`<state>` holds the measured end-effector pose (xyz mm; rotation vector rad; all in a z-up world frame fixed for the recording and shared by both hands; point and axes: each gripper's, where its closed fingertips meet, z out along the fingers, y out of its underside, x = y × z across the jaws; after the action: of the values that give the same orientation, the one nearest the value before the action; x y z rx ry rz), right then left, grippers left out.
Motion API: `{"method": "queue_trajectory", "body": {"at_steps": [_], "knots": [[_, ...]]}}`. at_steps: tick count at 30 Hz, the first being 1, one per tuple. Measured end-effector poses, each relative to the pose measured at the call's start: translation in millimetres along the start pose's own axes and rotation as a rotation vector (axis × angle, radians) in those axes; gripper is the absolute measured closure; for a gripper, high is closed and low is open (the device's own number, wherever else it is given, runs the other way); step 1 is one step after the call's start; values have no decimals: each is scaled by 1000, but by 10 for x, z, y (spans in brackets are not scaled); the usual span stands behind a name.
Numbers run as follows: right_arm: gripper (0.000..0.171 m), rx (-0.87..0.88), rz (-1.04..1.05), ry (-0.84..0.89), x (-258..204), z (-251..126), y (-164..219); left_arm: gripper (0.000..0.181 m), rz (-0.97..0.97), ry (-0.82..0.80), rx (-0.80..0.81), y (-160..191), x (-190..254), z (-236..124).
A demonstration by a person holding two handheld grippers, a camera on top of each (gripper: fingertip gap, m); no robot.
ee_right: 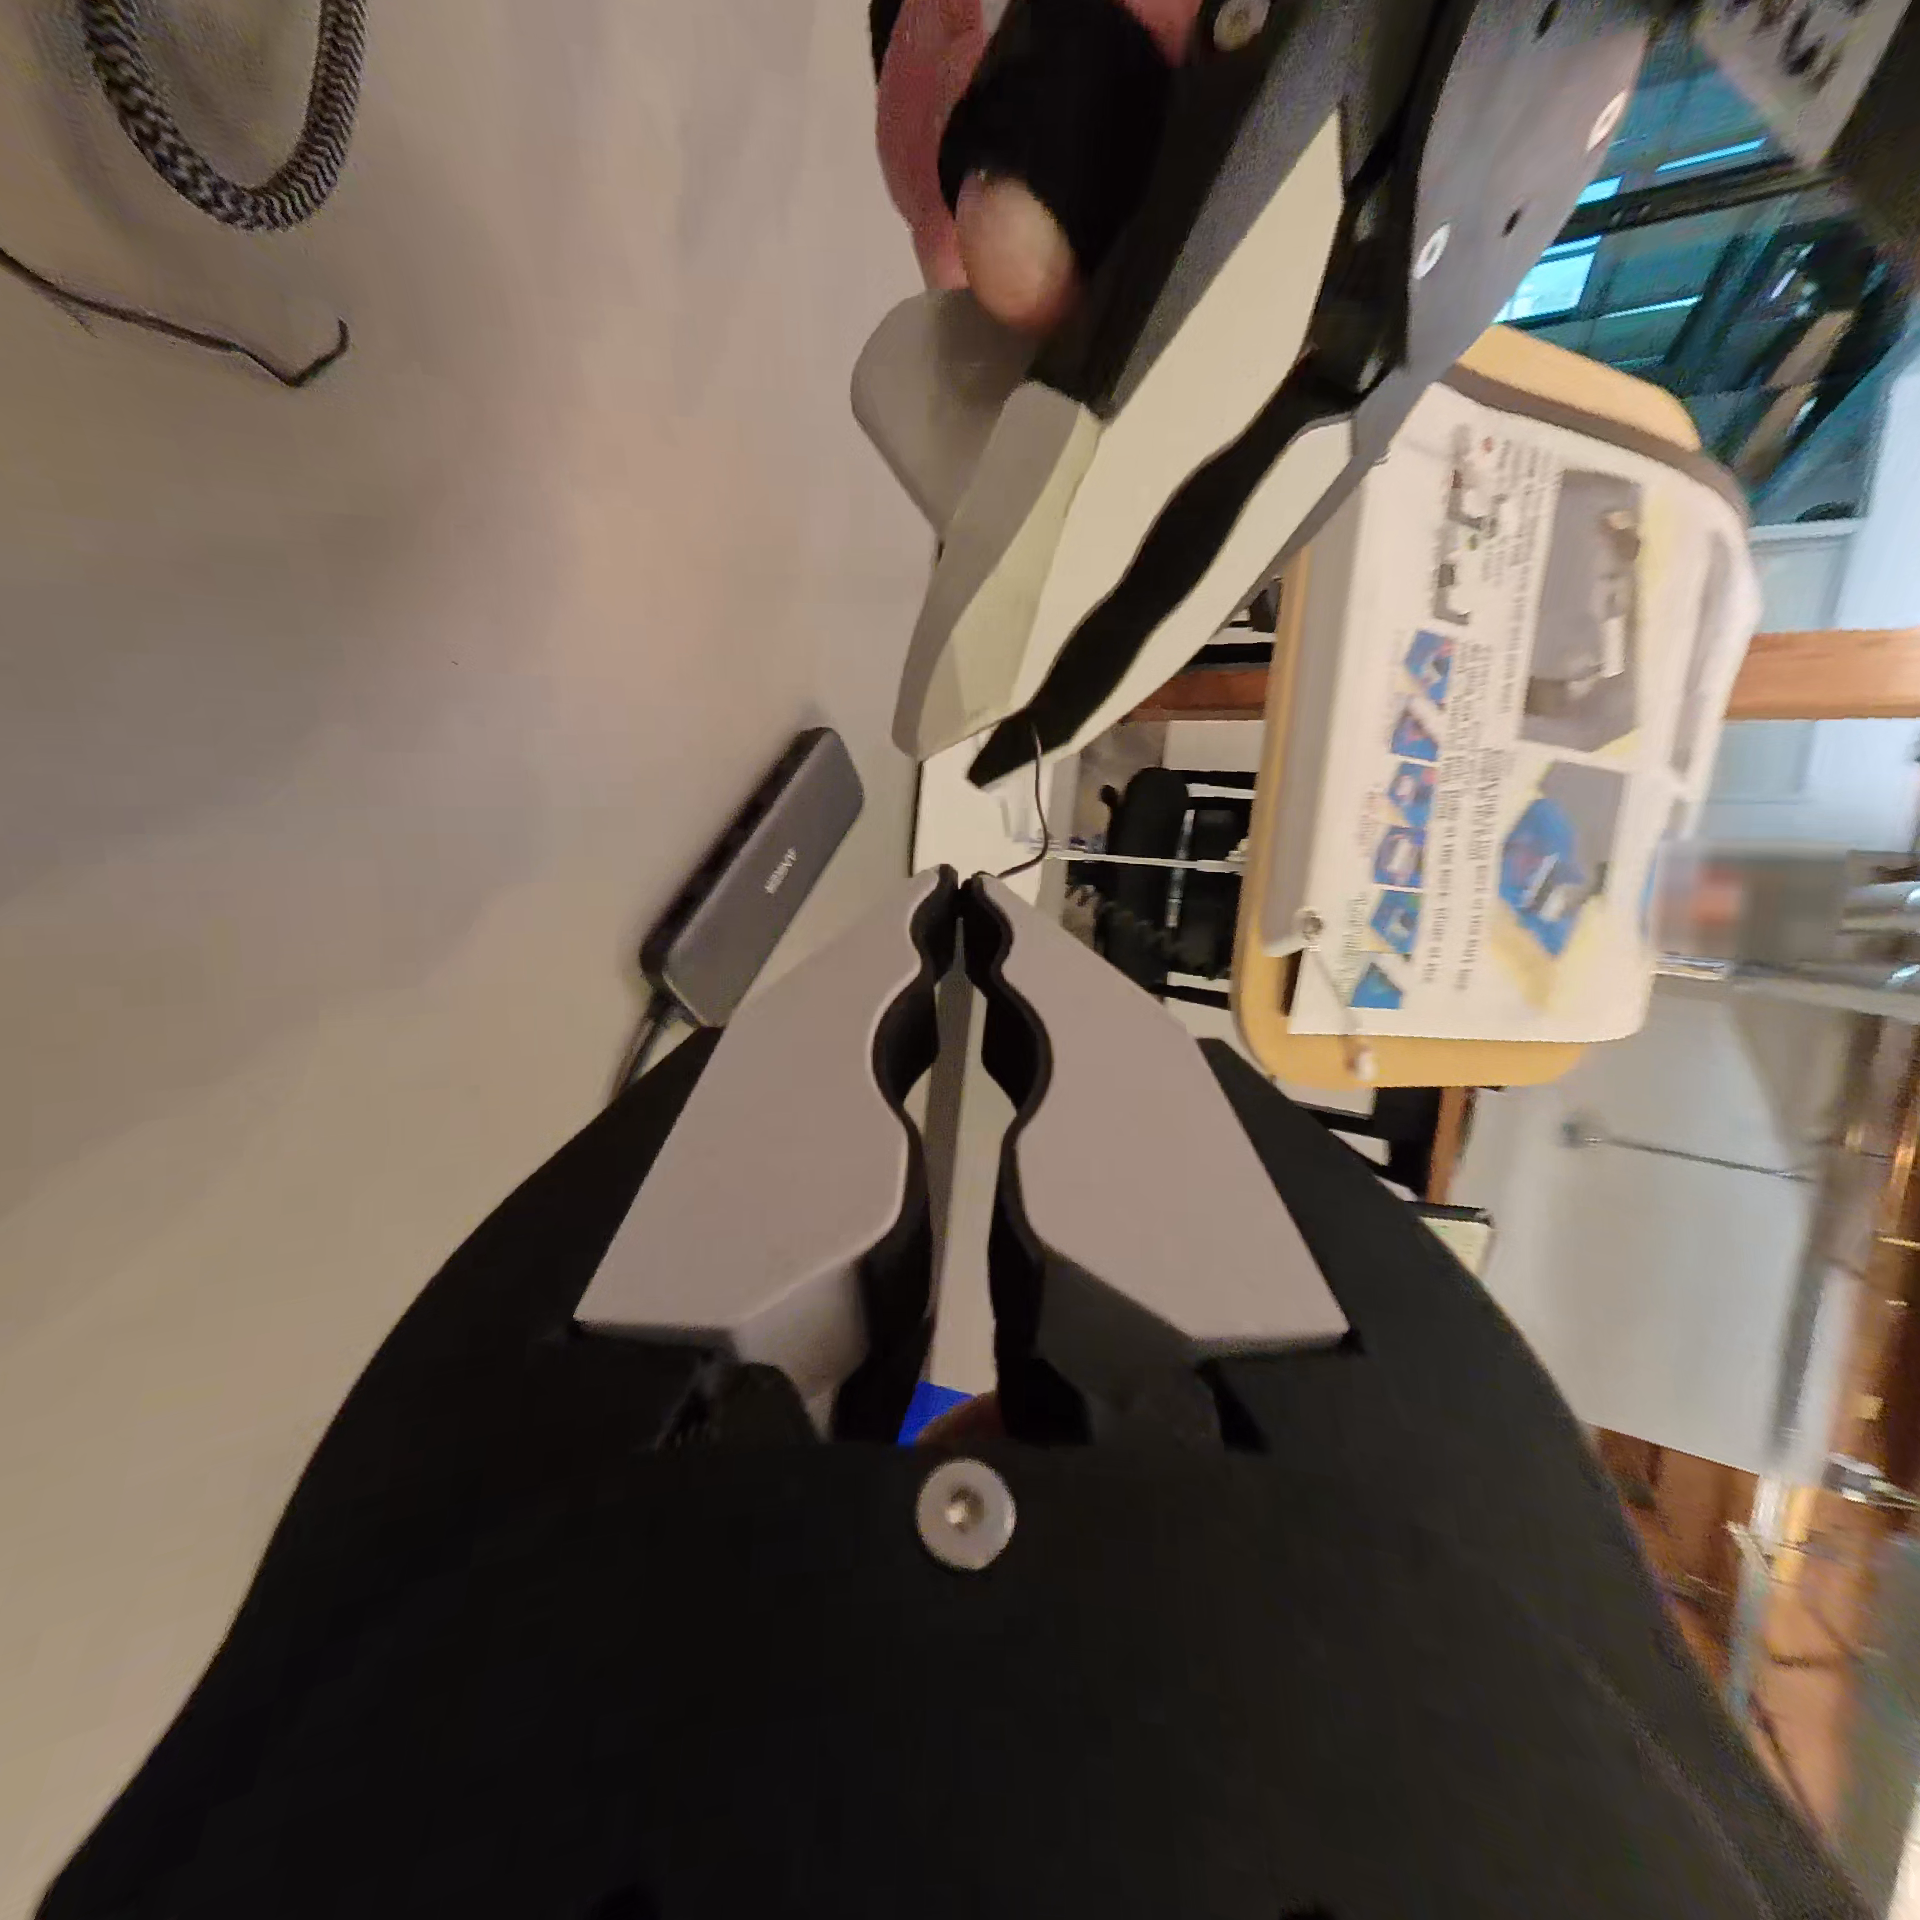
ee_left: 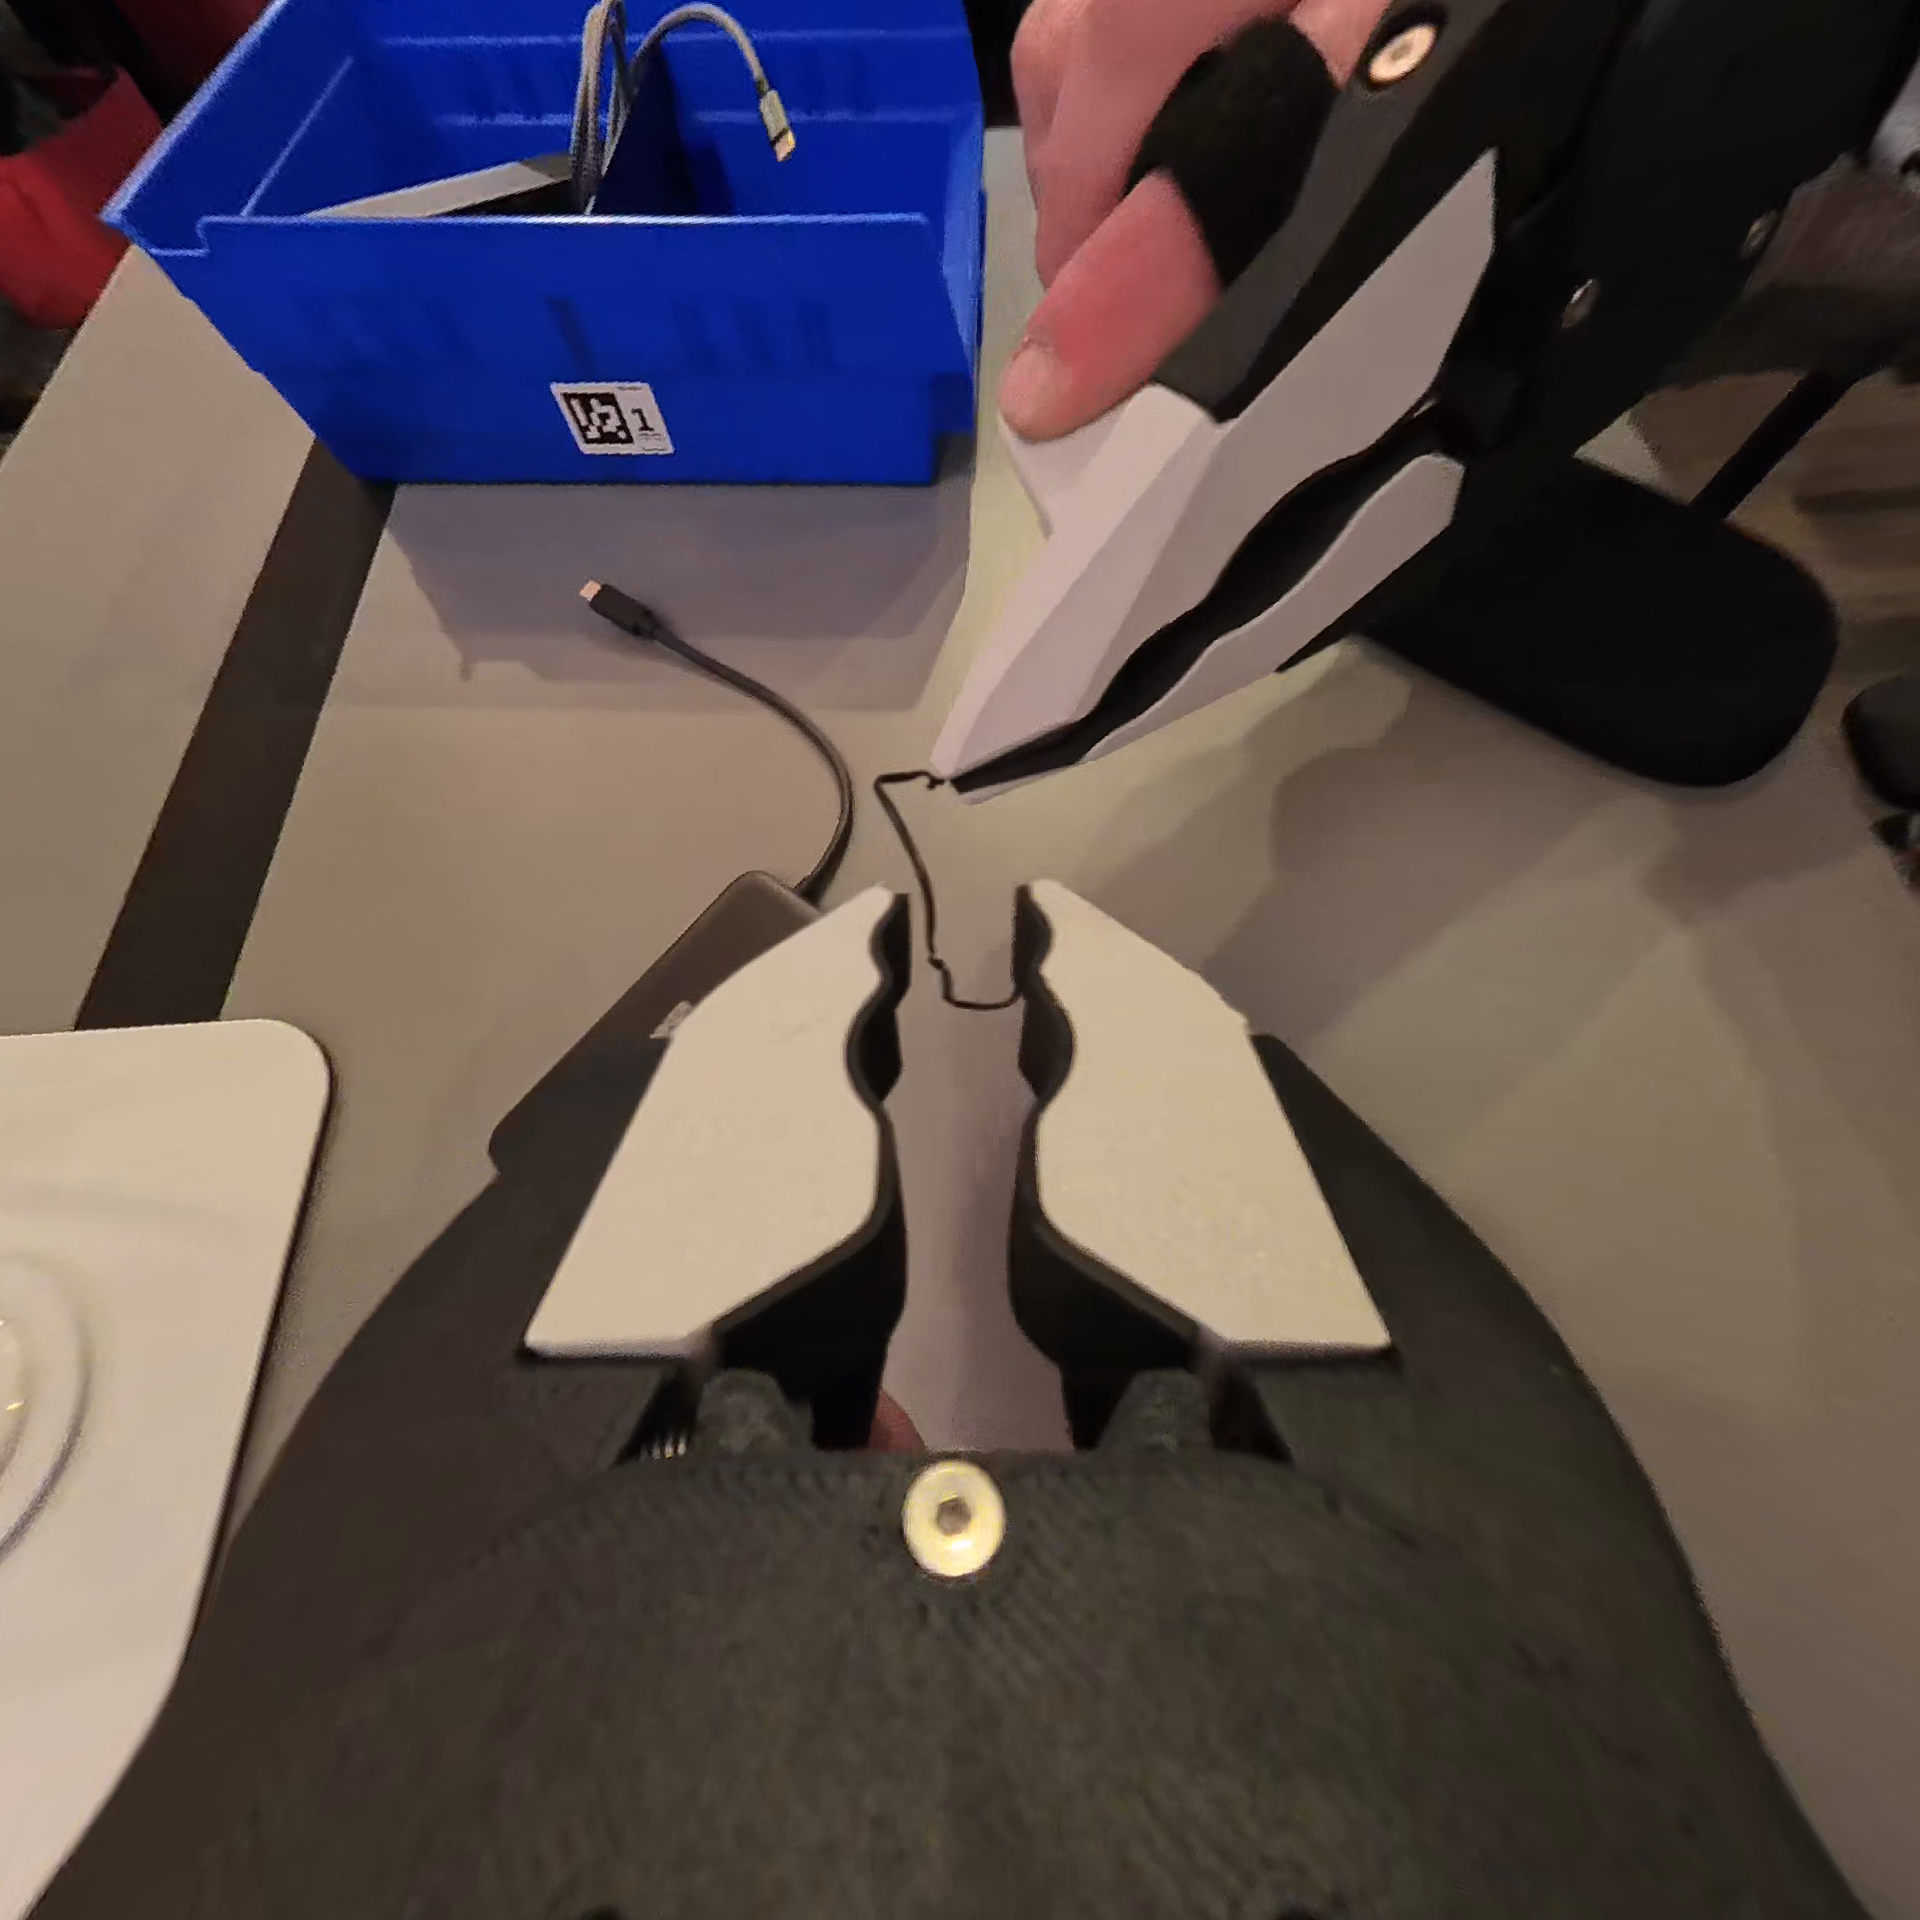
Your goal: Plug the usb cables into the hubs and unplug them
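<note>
Jaws of left gripper stand apart w/ a thin black twist tie strung to right gripper, whose jaws pinch its other end. L to R: grey USB hub on worktop, its cable loose, unplugged. Nothing plugged yet, by appearance; all plugging left. Blue bin holds braided cable.

We note a matt grey tabletop, smooth. The blue bin looks like glossy moulded plastic. The hub shows a brushed, metal-like grey shell. One cable wears a woven braid; the hub's cable is smooth black. Our grippers' jaws are matt grey and black plastic.
</note>
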<state>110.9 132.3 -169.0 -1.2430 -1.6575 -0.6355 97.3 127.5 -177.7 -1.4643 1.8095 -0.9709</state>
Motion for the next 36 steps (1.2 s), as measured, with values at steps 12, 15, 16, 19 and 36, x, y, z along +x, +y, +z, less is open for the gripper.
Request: {"method": "queue_trajectory", "body": {"at_steps": [12,15,16,19,36], "knots": [[171,9,65,183,404,-203,-53,181,-55,-210,290,-516,-267,-172],[171,13,54,230,490,-218,-154,181,-54,-276,350,-627,-306,-230],[171,16,57,244,518,-222,-185,181,-53,-302,370,-657,-321,-253],[171,28,71,289,617,-247,-279,181,-58,-380,438,-760,-346,-321],[171,4,194,477,1041,-387,-166,179,40,-577,512,-1027,-269,-489]]}}
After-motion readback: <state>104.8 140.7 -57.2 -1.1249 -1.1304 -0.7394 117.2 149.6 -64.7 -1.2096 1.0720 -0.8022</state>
